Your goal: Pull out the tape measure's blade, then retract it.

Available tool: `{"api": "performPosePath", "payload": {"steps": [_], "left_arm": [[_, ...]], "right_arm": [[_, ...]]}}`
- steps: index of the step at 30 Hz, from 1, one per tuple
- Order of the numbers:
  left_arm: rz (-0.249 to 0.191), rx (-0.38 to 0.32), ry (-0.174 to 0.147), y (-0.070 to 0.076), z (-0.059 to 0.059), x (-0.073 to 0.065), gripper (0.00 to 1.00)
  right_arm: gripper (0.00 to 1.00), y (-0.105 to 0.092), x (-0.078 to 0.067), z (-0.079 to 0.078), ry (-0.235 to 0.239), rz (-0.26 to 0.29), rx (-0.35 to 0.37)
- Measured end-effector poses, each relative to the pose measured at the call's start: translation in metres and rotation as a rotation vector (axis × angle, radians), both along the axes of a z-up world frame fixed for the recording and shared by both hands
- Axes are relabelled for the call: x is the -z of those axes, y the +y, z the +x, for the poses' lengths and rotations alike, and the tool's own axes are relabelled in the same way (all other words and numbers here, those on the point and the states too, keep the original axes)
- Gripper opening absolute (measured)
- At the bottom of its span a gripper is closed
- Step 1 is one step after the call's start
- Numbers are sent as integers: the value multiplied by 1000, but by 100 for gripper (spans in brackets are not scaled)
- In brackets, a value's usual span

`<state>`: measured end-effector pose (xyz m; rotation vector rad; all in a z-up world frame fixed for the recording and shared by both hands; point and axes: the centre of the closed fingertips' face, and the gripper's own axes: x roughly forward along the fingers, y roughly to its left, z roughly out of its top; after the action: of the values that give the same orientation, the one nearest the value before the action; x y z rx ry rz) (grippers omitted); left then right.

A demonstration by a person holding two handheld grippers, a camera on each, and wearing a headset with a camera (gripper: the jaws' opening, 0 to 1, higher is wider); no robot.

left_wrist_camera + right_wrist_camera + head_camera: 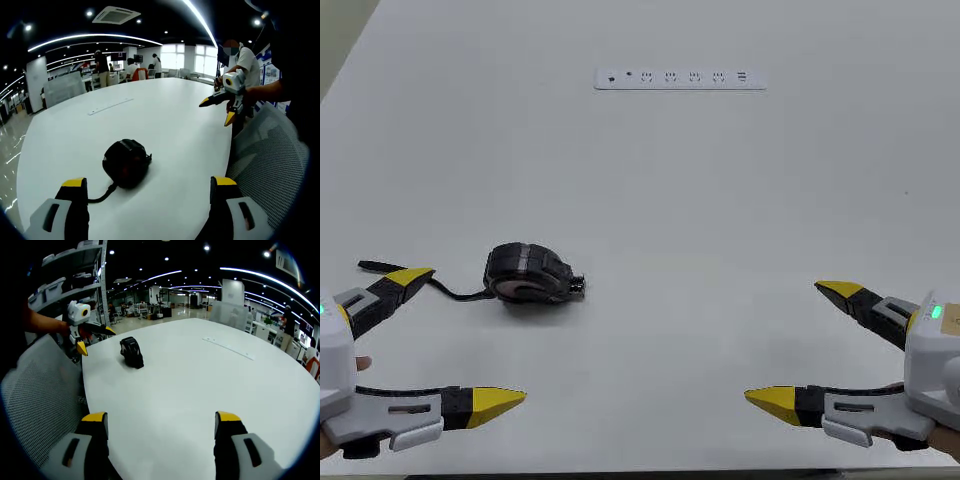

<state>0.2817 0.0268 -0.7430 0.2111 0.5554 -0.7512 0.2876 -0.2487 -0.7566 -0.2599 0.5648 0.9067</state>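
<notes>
A black tape measure (529,273) lies on the white table (650,190), its blade inside and a black wrist strap (455,291) trailing left. My left gripper (465,335) is open at the lower left, its far finger beside the strap; the tape measure (126,162) lies just ahead between the jaws. My right gripper (805,345) is open at the lower right, well away from the tape measure (131,352), with nothing between its fingers. Each gripper shows in the other's view: the right gripper (220,106) and the left gripper (92,337).
A white power strip (680,78) lies flat at the far side of the table. A mesh chair back (40,400) stands at the near table edge. People and desks are far behind in an office hall.
</notes>
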Motion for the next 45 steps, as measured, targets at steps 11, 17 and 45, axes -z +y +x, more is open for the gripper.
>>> {"api": "performPosePath", "payload": {"steps": [11,17,45], "left_arm": [[24,29,4,3,5,0,98],[40,54,11,5,7,1,95],[106,165,58,10,31,9,87]], "right_arm": [[86,1,1,3,-6,-13,-27],[85,3,2,5,-5,-24,-52],[77,19,10,33,-11,-55,-169]]}}
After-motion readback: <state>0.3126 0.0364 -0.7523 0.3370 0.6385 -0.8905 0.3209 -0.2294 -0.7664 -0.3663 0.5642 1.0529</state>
